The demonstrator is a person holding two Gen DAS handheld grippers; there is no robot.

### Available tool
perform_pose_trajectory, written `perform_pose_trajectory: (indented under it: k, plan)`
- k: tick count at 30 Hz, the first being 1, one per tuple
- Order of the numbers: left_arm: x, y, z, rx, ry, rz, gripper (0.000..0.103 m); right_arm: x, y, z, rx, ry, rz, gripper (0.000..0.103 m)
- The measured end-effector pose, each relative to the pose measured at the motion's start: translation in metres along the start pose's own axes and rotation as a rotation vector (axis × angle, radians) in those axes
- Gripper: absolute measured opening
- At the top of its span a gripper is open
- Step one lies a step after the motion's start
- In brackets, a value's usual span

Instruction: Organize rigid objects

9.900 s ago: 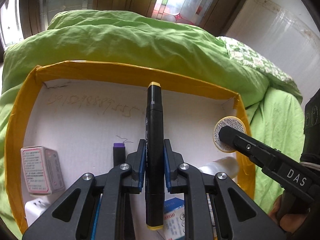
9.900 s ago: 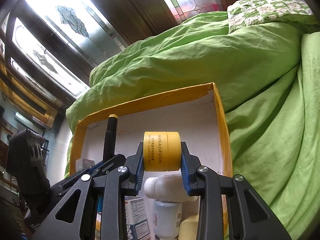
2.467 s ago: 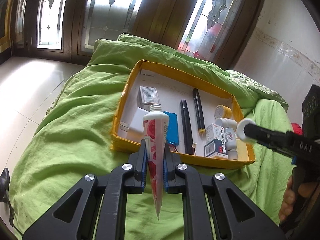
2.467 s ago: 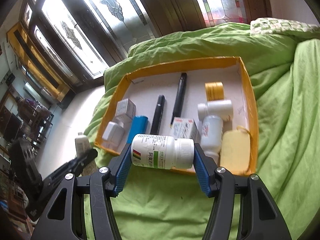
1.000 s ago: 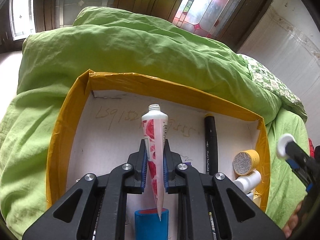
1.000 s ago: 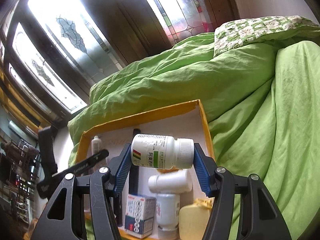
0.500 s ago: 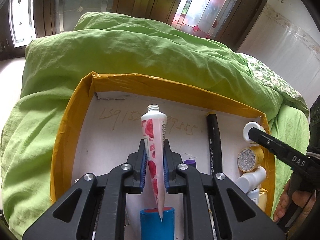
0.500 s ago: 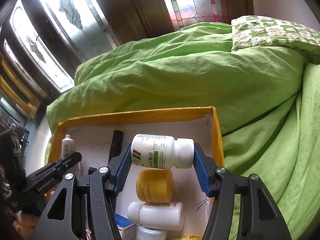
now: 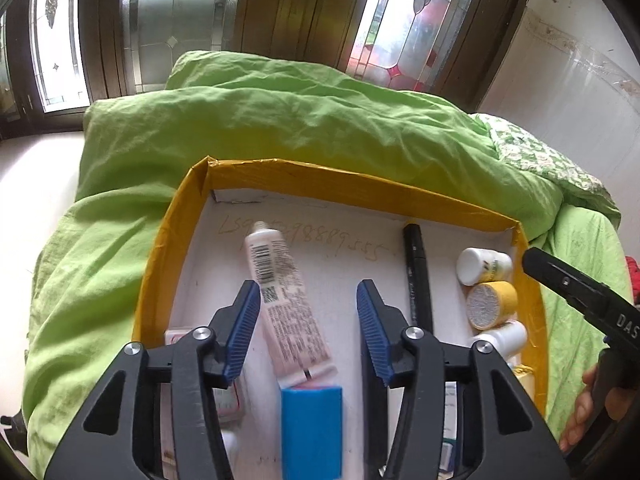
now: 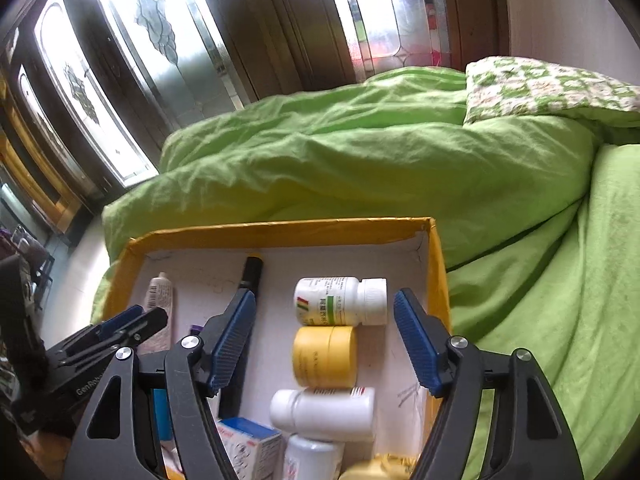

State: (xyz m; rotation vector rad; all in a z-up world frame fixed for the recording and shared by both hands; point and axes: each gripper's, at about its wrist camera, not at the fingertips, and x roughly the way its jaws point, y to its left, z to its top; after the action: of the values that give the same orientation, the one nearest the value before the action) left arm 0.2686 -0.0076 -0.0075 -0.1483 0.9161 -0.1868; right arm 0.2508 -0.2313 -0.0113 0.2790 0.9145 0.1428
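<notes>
A yellow-rimmed cardboard tray (image 9: 160, 256) (image 10: 438, 276) lies on a green duvet. My left gripper (image 9: 308, 312) hovers over it, its jaws opening, with a white tube (image 9: 284, 292) lying flat on the tray floor below and between the fingers, untouched. My right gripper (image 10: 324, 336) is also opening above a white pill bottle (image 10: 340, 300) that lies on its side at the tray's far right corner, free of the pads. The same bottle (image 9: 482, 266) shows in the left wrist view, and the tube (image 10: 160, 296) shows at far left in the right wrist view.
In the tray lie a yellow jar (image 10: 324, 356), further white bottles (image 10: 320, 408), a black marker (image 9: 416, 272), a blue case (image 9: 312, 428) and small boxes (image 10: 248, 452). The green duvet (image 9: 280, 120) surrounds the tray. A person's hand (image 9: 580, 420) holds the right gripper's handle.
Both grippers have let go: the tube now lies flat on the tray floor and the pill bottle rests beside the yellow jar. Both pairs of jaws have spread apart.
</notes>
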Motion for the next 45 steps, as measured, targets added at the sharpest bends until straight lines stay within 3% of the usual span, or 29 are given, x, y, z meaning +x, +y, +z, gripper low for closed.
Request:
perform_pose_trajectory:
  k: [3,8,13,15,21,30,42,45]
  plan:
    - [-0.023,-0.008,-0.007,0.014,-0.029,0.013,0.061,-0.029,0.003,-0.008,0.019,-0.046,0.019,0.073]
    - [-0.069,-0.021,-0.031,0.026,-0.087,0.097,0.076,-0.075,0.009,-0.033,0.036,-0.092,0.051,0.087]
    - [-0.111,-0.034,-0.068,0.062,-0.116,0.201,0.077,-0.111,0.012,-0.070,0.020,-0.066,0.052,0.097]
    - [-0.127,-0.040,-0.084,0.085,-0.130,0.227,0.081,-0.124,0.010,-0.088,0.005,-0.054,0.023,0.102]
    - [-0.161,-0.050,-0.127,0.106,-0.128,0.266,0.082,-0.153,0.002,-0.139,0.004,-0.060,0.007,0.102]
    - [-0.196,-0.068,-0.153,0.138,-0.157,0.309,0.082,-0.167,0.010,-0.177,-0.078,-0.082,-0.009,0.102]
    - [-0.207,-0.077,-0.158,0.143,-0.180,0.345,0.086,-0.187,0.014,-0.188,-0.109,-0.151,-0.005,0.102]
    - [-0.209,-0.082,-0.159,0.159,-0.195,0.382,0.086,-0.192,0.014,-0.188,-0.105,-0.173,0.003,0.102]
